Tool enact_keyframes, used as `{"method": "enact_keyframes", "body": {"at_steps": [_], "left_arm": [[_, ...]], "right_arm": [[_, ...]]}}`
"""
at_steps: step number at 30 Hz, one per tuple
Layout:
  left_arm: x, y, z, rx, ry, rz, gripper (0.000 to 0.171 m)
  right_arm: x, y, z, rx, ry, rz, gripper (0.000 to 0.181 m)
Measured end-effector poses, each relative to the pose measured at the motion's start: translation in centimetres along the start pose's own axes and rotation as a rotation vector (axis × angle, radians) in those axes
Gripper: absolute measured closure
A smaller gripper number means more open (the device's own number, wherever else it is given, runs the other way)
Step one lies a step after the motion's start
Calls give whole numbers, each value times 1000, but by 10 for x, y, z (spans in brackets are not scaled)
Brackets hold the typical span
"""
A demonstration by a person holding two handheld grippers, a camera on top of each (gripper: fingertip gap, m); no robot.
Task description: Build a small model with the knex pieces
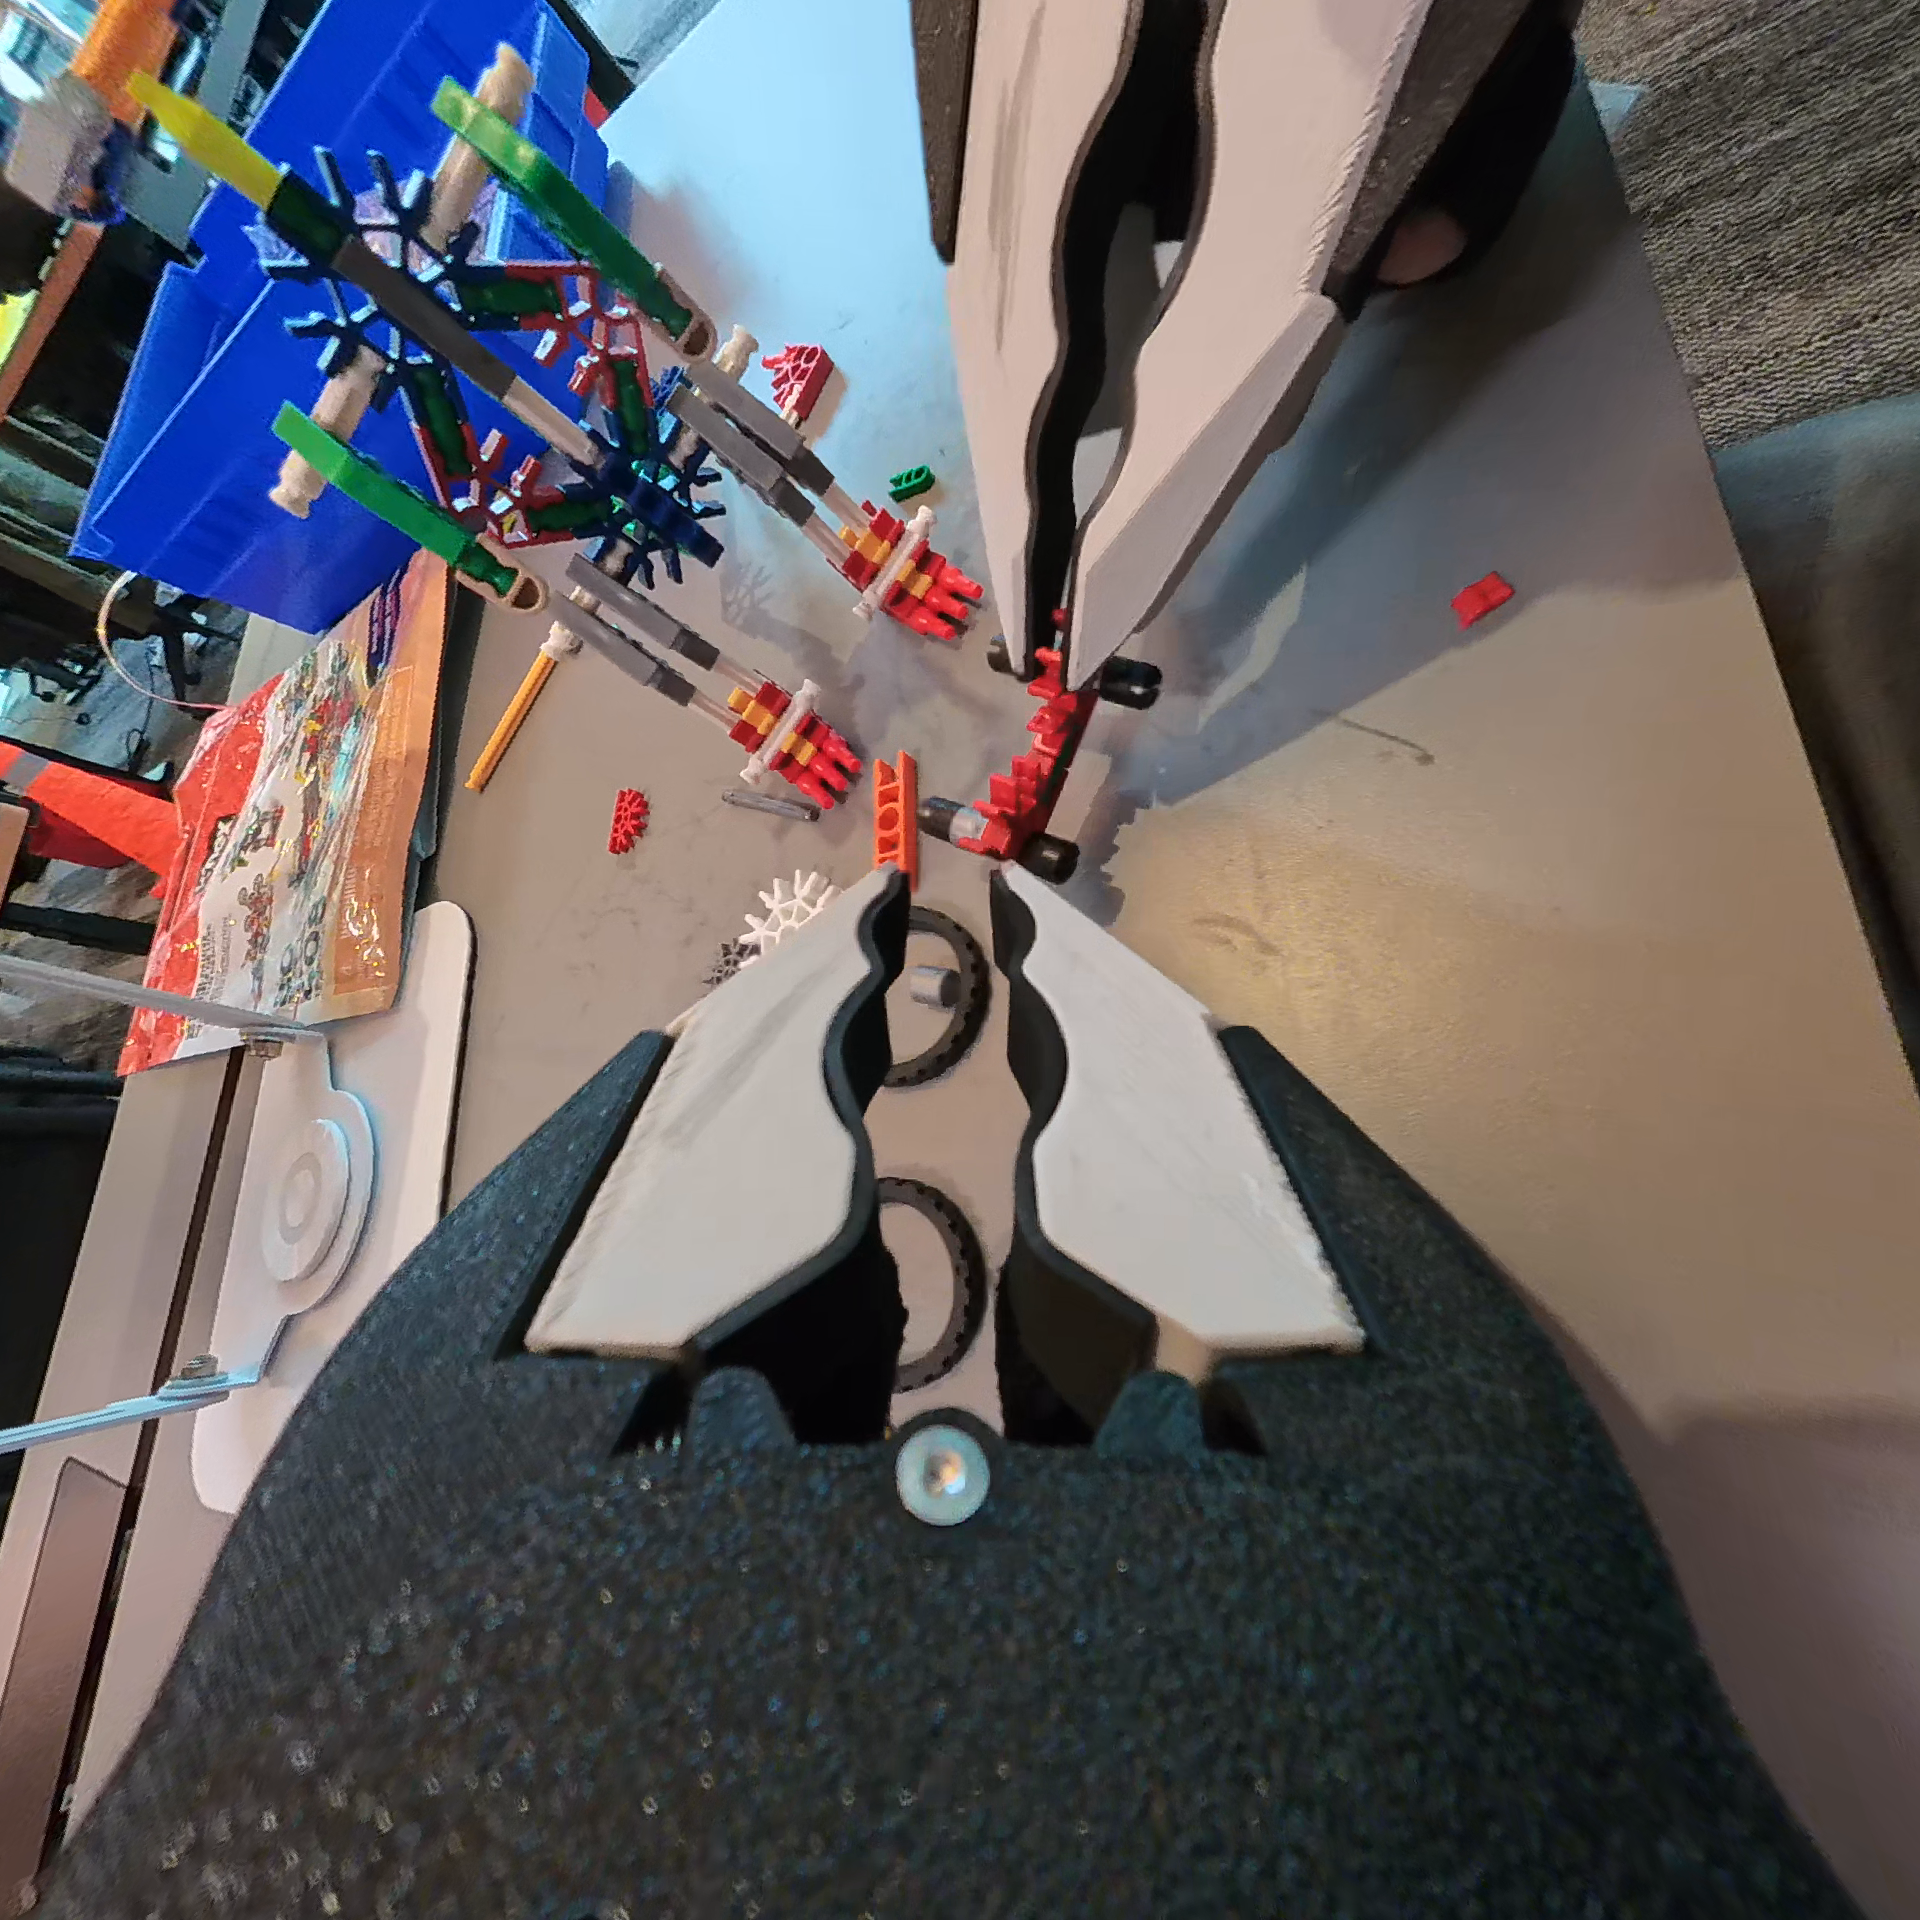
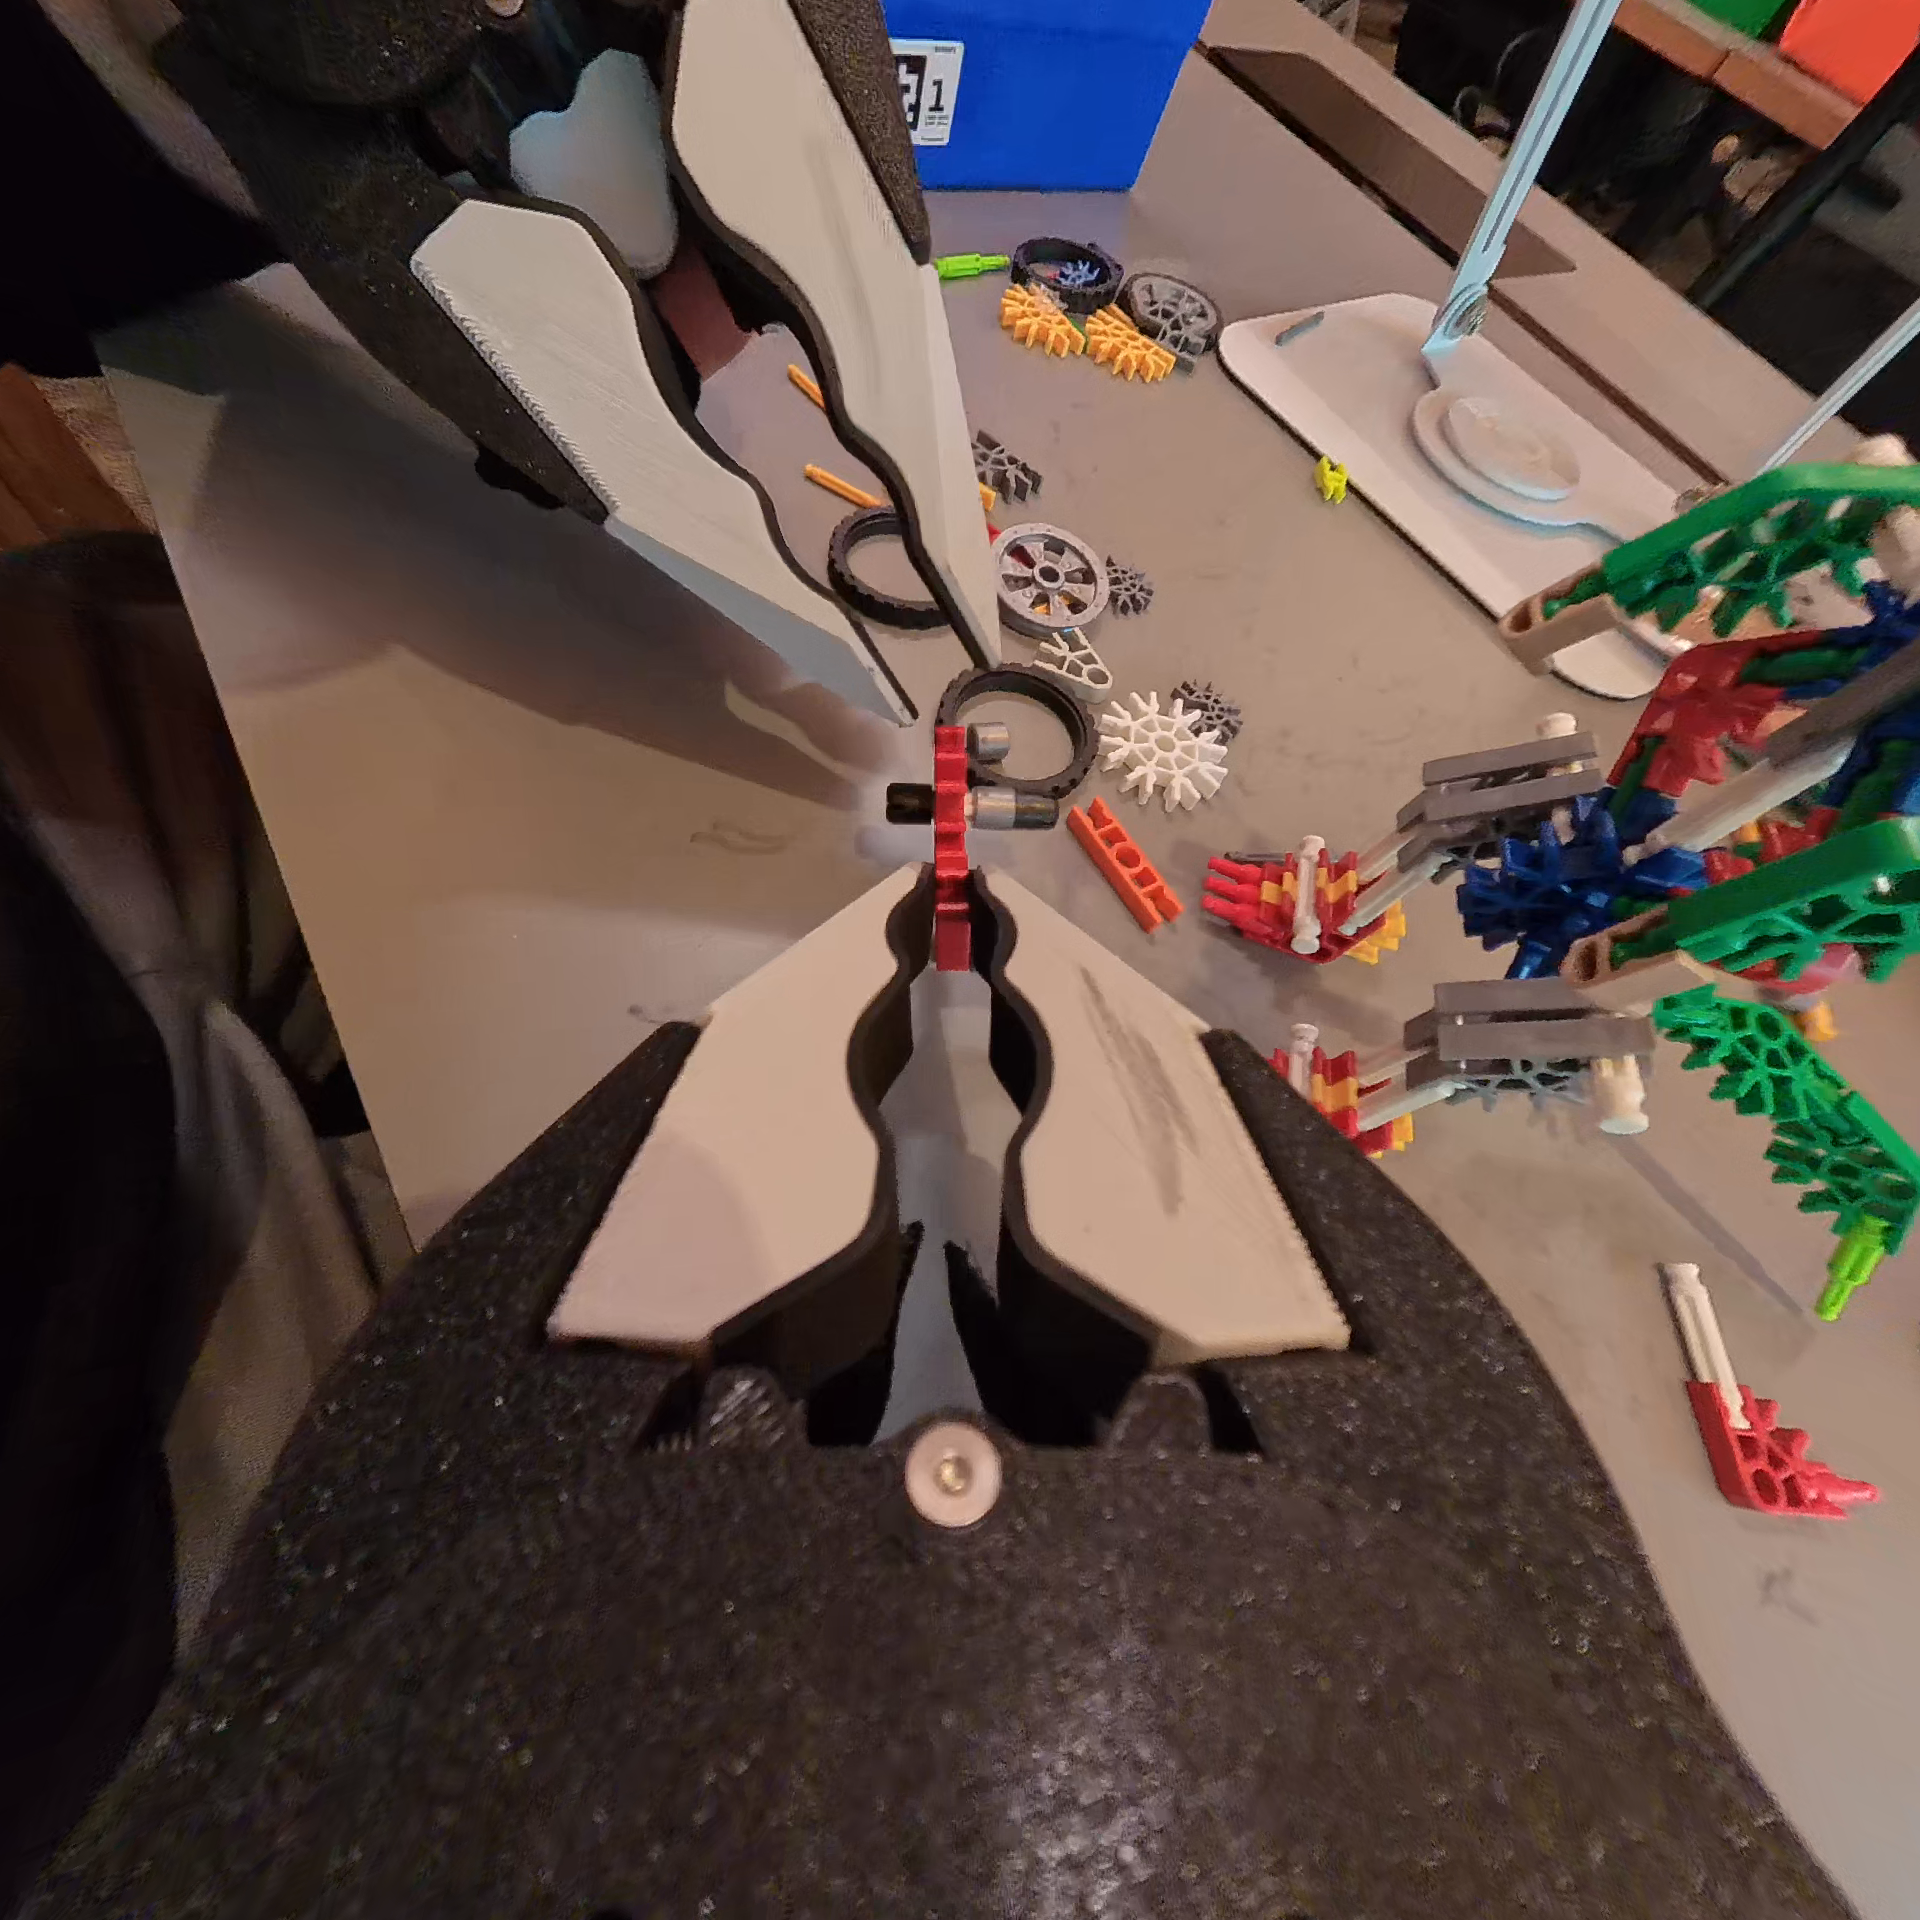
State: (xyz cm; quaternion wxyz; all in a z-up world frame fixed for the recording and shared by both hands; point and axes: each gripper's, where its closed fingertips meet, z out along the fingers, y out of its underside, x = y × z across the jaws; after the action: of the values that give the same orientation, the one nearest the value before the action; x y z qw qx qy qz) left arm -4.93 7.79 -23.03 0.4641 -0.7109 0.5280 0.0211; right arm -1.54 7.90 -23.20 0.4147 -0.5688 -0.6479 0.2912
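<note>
Red toothed connector point(image 2: 949, 831) | pinched by right hand-held gripper point(image 2: 948, 883) | left hand-held gripper point(image 1: 945, 883) nearby

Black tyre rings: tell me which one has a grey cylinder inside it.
The black tyre ring just beyond the red connector held by the right gripper; the other ring, farther off, is empty.

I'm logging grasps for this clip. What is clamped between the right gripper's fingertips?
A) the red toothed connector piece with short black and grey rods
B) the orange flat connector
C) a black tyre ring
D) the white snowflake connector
A: the right gripper is shut on the red toothed connector piece, while the other three lie loose on the table.
</note>
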Motion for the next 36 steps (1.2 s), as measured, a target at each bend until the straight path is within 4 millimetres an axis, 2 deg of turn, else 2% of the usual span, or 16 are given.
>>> {"method": "enact_keyframes", "body": {"at_steps": [5, 9, 14, 18, 28, 31, 36], "left_arm": [[-8, 1, -3, 9, -22, -32, 154], [-19, 0, -9, 28, -52, -71, 152], [-34, 0, -18, 59, -95, -128, 148], [-42, -4, -25, 103, -111, -179, 144], [-47, -25, -34, 254, -99, -260, 143], [-44, -36, -39, 357, 10, -405, 146], [-50, -42, -49, 500, 207, -707, 148]], "right_arm": [[3, -7, -3, 21, 77, -88, 176], [11, -21, -9, 45, 173, -199, 176], [25, -44, -18, 47, 402, -502, 176], [22, -52, -20, 29, 500, -748, 176], [20, -75, -29, 47, 640, -1014, 177], [17, -78, -28, 47, 647, -1072, 177], [14, -86, -30, 68, 668, -1159, 177]]}}
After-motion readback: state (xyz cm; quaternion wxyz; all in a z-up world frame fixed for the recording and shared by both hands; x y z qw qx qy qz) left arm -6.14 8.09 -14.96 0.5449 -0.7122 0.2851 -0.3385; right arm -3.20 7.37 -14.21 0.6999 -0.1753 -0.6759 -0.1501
